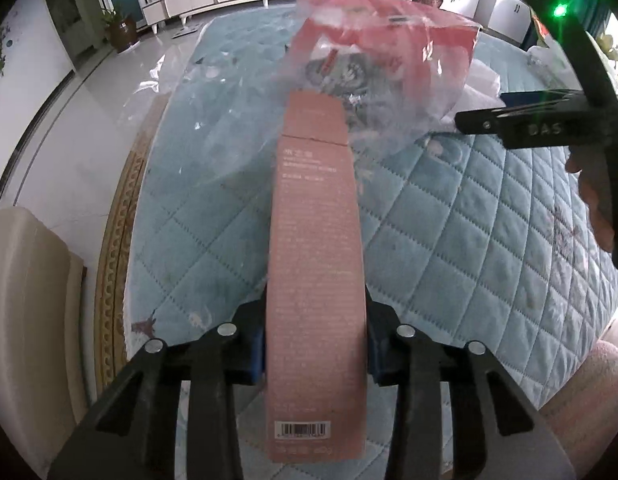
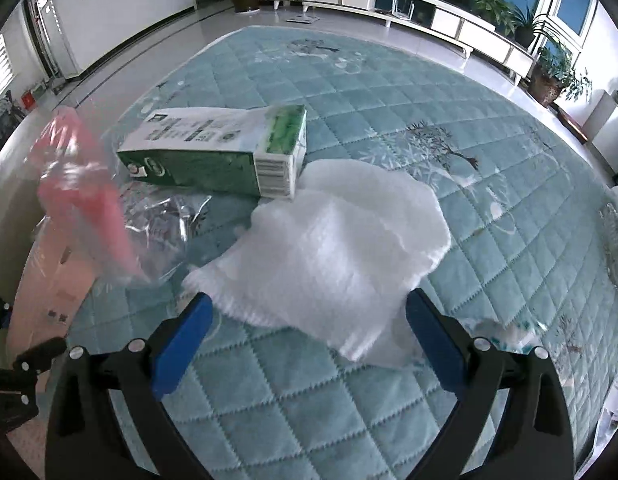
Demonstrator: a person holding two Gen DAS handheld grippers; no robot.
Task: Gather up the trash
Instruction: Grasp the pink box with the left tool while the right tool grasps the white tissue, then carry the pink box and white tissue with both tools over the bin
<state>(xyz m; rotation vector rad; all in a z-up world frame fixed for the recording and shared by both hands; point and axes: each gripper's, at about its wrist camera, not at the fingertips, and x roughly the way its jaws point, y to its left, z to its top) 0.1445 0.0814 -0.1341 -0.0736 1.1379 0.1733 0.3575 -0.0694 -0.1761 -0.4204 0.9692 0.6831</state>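
My left gripper (image 1: 315, 340) is shut on a long pink carton (image 1: 315, 248), held lengthwise with its far end at the mouth of a clear plastic bag with red print (image 1: 373, 64). The bag also shows at the left of the right wrist view (image 2: 85, 188), with the pink carton (image 2: 49, 280) below it. My right gripper (image 2: 309, 320) is open and empty over a sheet of white foam wrap (image 2: 333, 248). A green and white carton (image 2: 217, 152) lies on its side beyond the foam. The right gripper shows at the right edge of the left wrist view (image 1: 469, 120).
Everything lies on a teal quilted cover (image 2: 389, 120). A cream cushion (image 1: 25, 300) is at the left. A white low cabinet (image 2: 409, 4) and potted plants (image 2: 549, 72) stand along the far wall. Papers (image 2: 617, 400) lie at the right edge.
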